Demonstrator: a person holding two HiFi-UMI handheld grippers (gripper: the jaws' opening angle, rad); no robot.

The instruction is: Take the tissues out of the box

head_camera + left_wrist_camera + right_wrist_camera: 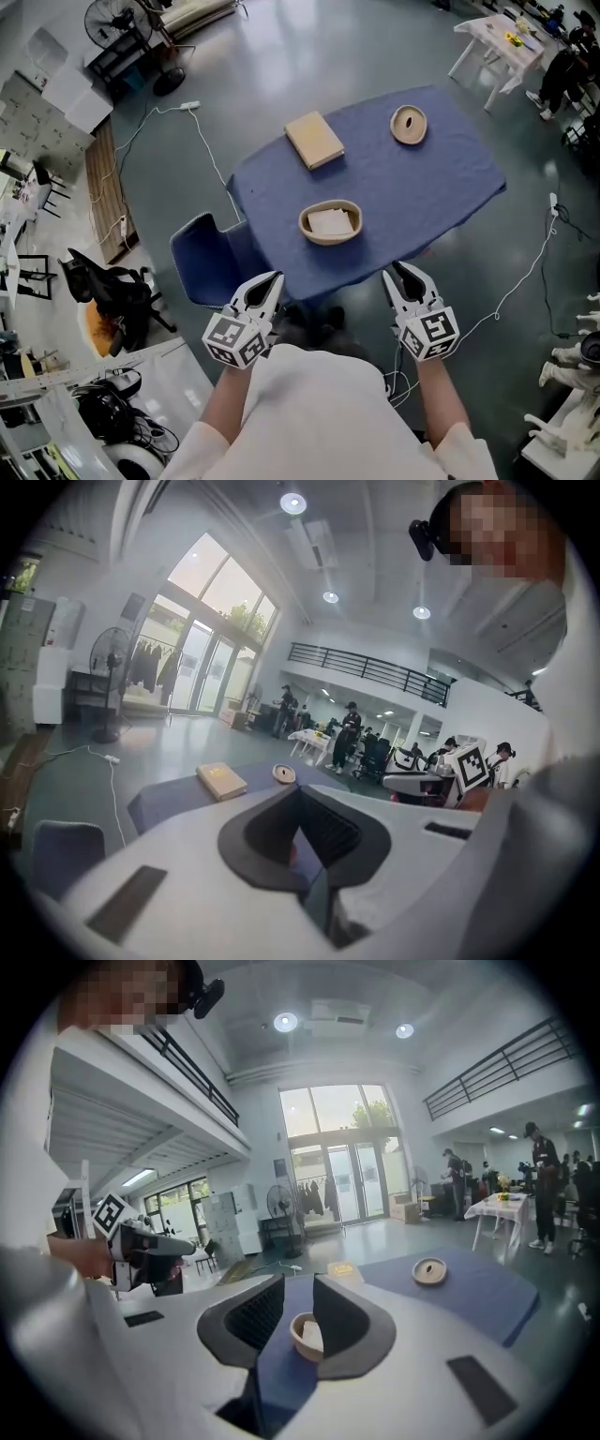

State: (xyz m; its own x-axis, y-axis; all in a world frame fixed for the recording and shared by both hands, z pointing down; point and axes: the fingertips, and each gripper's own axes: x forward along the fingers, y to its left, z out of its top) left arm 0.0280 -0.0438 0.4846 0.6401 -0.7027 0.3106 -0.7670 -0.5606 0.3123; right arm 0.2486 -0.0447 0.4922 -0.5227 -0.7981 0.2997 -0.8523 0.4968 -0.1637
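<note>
An oval wooden box with white tissues in it sits near the front of the blue-clothed table. In the right gripper view the oval wooden box shows far off through the gap between the jaws. My left gripper and right gripper hover short of the table's near edge, close to my chest, both pointing at the table. The right gripper is open and empty. The left gripper shows a narrow gap with nothing in it.
A flat tan box and a round wooden dish lie farther back on the cloth. A blue chair stands at the table's left corner. Cables run over the floor; a white table and a fan stand beyond.
</note>
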